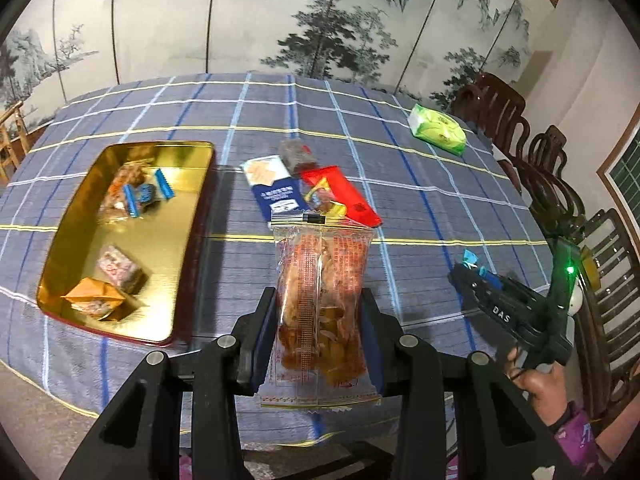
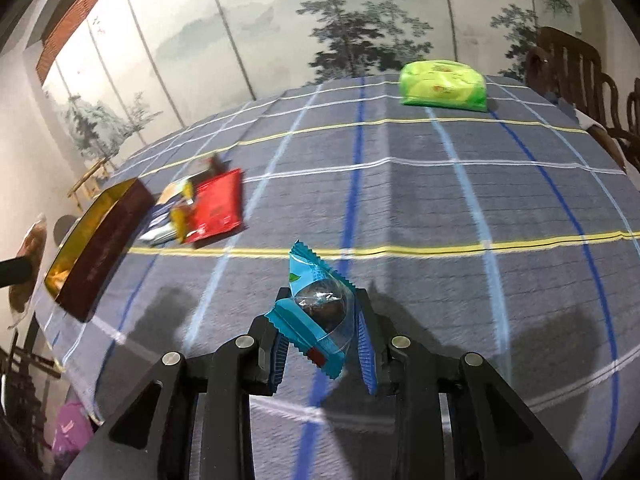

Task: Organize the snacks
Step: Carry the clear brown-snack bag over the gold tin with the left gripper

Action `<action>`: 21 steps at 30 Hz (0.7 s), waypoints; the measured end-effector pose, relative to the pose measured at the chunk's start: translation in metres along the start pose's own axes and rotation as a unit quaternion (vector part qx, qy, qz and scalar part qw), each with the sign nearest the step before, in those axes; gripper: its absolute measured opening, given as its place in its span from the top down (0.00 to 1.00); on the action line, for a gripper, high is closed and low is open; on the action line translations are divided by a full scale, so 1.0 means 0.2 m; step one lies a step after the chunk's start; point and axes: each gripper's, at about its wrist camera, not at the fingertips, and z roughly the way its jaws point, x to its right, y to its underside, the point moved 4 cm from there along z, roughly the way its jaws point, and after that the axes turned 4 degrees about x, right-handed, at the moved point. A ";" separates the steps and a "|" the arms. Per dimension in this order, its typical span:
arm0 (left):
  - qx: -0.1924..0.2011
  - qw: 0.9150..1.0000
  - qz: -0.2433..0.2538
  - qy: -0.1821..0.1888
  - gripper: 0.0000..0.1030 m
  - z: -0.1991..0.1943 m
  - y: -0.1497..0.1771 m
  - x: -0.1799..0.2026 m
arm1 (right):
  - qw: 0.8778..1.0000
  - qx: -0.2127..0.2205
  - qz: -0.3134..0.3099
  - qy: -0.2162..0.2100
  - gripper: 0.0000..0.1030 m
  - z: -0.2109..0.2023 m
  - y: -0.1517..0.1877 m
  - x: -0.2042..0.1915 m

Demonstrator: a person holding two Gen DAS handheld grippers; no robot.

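My left gripper is shut on a clear orange snack packet and holds it above the checked tablecloth, to the right of the gold tin. The tin holds several wrapped snacks. My right gripper is shut on a blue-wrapped candy above the cloth; it also shows in the left wrist view at the right. A loose pile lies past the tin: a blue packet, a red packet and a dark snack. In the right wrist view the tin and the red packet are at the left.
A green tissue pack lies at the far right of the table, also in the right wrist view. Dark wooden chairs line the right side. A painted folding screen stands behind the table.
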 end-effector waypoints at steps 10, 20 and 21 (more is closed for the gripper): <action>0.014 1.000 -0.005 -0.019 0.66 -0.05 0.04 -0.12 | 1.000 -0.015 -0.005 0.000 0.70 0.02 0.04 -0.09; 0.030 0.998 -0.016 -0.053 0.66 -0.07 0.02 -0.28 | 1.000 -0.022 -0.004 0.013 0.70 0.09 0.05 -0.10; 0.031 0.998 -0.016 -0.057 0.66 -0.06 0.02 -0.29 | 1.000 -0.021 -0.004 0.013 0.70 0.09 0.05 -0.10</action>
